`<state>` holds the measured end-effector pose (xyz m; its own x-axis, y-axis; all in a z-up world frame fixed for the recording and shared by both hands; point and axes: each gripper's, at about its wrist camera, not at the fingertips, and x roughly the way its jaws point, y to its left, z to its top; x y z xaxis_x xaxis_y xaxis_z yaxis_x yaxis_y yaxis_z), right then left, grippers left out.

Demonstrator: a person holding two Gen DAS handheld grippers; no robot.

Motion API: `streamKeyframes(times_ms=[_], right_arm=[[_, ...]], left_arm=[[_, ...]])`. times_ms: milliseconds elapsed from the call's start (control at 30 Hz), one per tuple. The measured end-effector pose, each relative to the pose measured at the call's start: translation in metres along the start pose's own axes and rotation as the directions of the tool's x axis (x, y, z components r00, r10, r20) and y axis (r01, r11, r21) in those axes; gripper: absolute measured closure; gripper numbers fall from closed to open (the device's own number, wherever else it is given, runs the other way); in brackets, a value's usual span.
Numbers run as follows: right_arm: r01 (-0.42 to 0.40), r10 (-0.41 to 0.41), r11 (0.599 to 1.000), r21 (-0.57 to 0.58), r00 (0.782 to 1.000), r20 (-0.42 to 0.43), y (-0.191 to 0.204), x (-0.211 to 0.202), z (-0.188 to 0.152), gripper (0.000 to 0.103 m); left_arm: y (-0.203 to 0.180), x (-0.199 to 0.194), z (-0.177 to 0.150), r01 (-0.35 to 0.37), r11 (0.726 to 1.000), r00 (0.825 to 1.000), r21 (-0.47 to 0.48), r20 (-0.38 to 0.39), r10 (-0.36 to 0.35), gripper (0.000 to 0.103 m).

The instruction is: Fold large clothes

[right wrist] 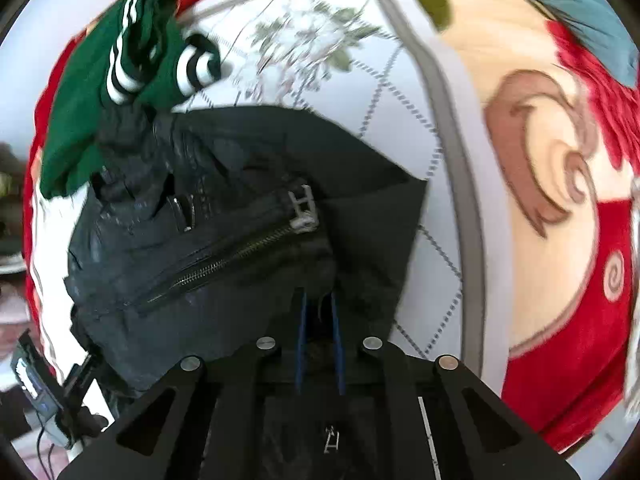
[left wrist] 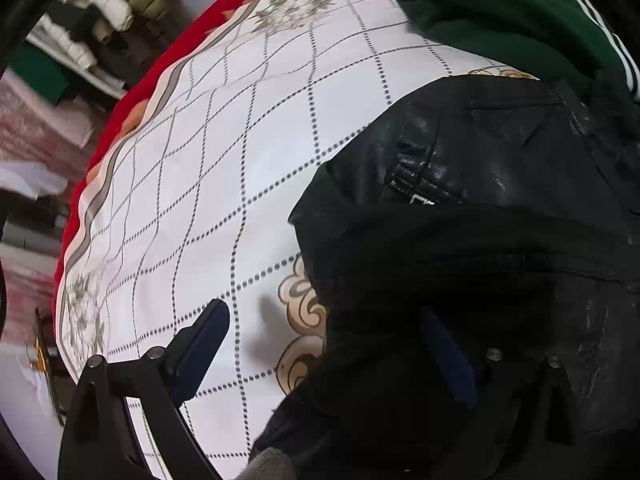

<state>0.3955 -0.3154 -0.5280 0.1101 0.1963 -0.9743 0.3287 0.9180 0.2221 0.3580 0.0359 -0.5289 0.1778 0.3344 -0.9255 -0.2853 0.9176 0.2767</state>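
A black leather jacket (left wrist: 480,168) lies on a white checked bed sheet (left wrist: 224,152). In the right wrist view the jacket (right wrist: 208,216) shows a silver zip and a buckle. My left gripper (left wrist: 328,344) is open at the jacket's edge; one blue-padded finger (left wrist: 204,344) is over the sheet, the other (left wrist: 448,356) is over dark cloth. My right gripper (right wrist: 319,320) is shut on a fold of the black jacket, its blue pads close together.
A green garment with white stripes (left wrist: 500,12) lies beyond the jacket, also in the right wrist view (right wrist: 120,80). A red patterned blanket (right wrist: 560,240) borders the sheet. Shelves with folded clothes (left wrist: 92,32) stand at the far left.
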Motion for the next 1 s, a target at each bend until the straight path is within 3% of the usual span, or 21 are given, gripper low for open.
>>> streamKeyframes(times_ms=[200,367,533,633,800,1000], right_arm=[[0.033,-0.035,0.997,0.063,0.999,0.039,-0.021,-0.023,-0.016,0.095],[0.047,-0.044,0.997,0.057,0.998,-0.044,-0.032,0.002,-0.013,0.093],[0.036,-0.036,0.997,0.063,0.999,-0.003,-0.036,-0.019,-0.012,0.091],[0.04,-0.04,0.997,0.07,0.999,-0.002,-0.041,-0.029,-0.02,0.089],[0.044,-0.042,0.999,0.032,0.998,-0.055,-0.042,-0.025,-0.05,0.058],[0.092,-0.116,0.986,-0.141,0.979,-0.17,-0.018,0.022,-0.085,0.058]], left_arm=[[0.012,-0.028,-0.002,0.075,0.996,0.997,0.045,0.027,-0.076,0.005],[0.015,-0.023,0.009,0.051,0.998,0.997,0.046,0.048,-0.053,0.005],[0.006,0.011,0.018,0.036,0.998,0.999,0.049,0.033,-0.037,0.005],[0.001,0.007,0.016,0.011,0.998,0.999,0.068,0.05,-0.014,0.005],[0.021,-0.032,-0.006,0.061,0.997,0.996,0.039,0.068,-0.064,0.005],[0.018,-0.045,-0.053,0.03,0.989,0.997,0.145,0.061,-0.039,0.005]])
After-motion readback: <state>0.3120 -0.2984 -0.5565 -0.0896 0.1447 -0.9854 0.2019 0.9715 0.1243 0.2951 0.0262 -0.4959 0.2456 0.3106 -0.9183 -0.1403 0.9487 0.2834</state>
